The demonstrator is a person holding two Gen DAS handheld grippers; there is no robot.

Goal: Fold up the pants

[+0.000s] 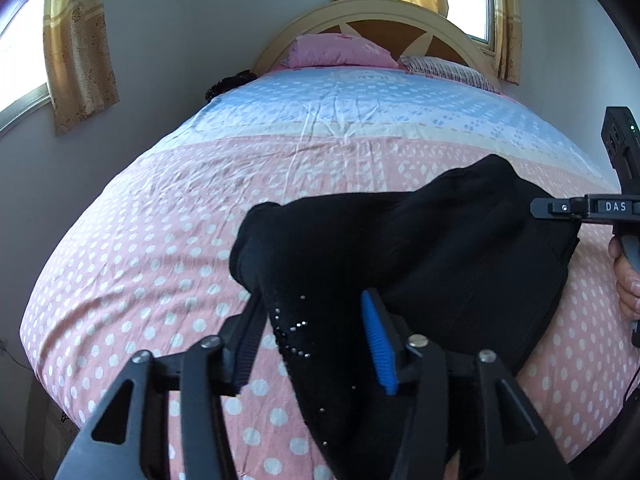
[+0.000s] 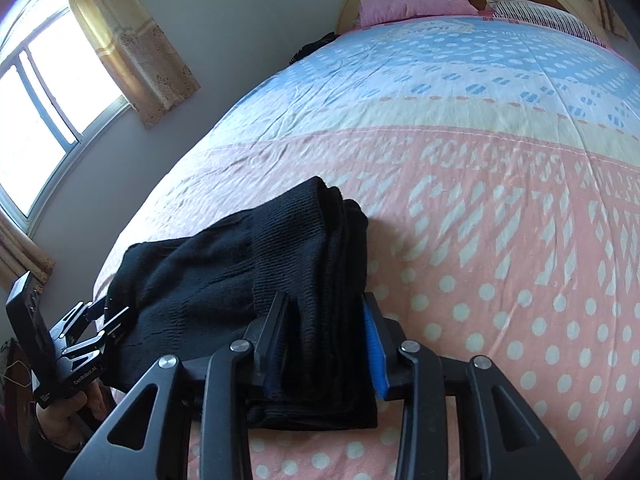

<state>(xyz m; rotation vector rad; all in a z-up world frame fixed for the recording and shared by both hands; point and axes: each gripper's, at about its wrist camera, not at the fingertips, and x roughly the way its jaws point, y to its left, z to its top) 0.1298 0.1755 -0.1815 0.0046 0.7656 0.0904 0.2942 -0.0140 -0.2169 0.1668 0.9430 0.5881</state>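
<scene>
Left wrist view, going left to right: a window (image 1: 16, 60) with a yellow patterned curtain (image 1: 76, 52) fills the upper left; then the bed (image 1: 120, 248), its cover pink with white dots near the camera and pale blue toward the curved headboard (image 1: 372, 16). A pink pillow (image 1: 340, 50) and a striped pillow (image 1: 448, 70) lie against that headboard. Black pants (image 1: 400, 248) lie bunched on the pink part of the cover, close to the camera, with small shiny studs on the fabric. The left gripper (image 1: 316, 344) stands with its jaws apart; a strip of the pants runs between the dark pad on the left and the blue pad (image 1: 378, 344) on the right, and a gap shows at each side, so the pads do not press it. At the far right edge the right gripper (image 1: 560, 208) reaches over the pants' edge, a hand (image 1: 628, 276) on its handle.

Right wrist view, same order: the window (image 2: 40, 120) and curtain (image 2: 132, 48) at left, the left gripper (image 2: 104, 312) at the pants' left end, then the pants (image 2: 224, 272) folded into a thick stack. The right gripper (image 2: 324, 340) straddles the right end of that stack with its jaws partly apart; whether its pads press the cloth I cannot tell
</scene>
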